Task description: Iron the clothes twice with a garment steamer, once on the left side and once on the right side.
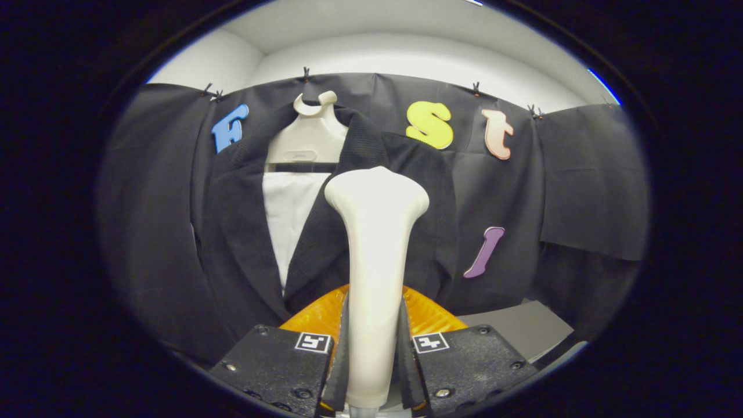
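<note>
Your gripper clamps steamer handle; head beyond fingers at jacket right lapel. Likely mid-pass; next, stroke along fabric.

Light is coming from above, evenly, leaving the white ceiling bright. The dark jacket is losing detail in shadow. The pale steamer, gripped between the gripper fingers, is showing soft sheen, no hard glare. Fisheye is bending and dimming the edges; focus is holding sharp centrally.

A black cloth wall hangs by small clips beneath white panels; a grey surface lies below.
</note>
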Motion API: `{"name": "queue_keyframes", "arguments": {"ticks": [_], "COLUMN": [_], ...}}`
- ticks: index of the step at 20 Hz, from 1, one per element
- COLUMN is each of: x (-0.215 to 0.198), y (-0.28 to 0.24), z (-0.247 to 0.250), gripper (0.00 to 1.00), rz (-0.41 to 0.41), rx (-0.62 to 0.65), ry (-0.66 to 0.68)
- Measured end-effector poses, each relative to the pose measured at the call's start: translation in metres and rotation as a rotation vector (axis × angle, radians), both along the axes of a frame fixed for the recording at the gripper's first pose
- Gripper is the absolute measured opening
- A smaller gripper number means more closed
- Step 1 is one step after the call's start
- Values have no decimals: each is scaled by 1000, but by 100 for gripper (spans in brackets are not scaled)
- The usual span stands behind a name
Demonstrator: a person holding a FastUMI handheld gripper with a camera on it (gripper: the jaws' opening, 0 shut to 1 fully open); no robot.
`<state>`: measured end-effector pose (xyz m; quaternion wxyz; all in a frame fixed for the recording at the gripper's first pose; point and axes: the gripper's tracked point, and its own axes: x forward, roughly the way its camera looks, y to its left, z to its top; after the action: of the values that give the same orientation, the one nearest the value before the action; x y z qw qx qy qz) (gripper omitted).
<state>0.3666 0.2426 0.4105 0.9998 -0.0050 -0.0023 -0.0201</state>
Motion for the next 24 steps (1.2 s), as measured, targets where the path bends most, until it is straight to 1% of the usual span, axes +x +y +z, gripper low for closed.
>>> {"name": "queue_keyframes", "arguments": {"ticks": [14,24], "x": [-10,-14], "y": [-10,-19], "z": [-109,-179], "gripper": [38,38], "rz": [-13,-48], "rx": [-8,-81], "ry": [141,220]}}
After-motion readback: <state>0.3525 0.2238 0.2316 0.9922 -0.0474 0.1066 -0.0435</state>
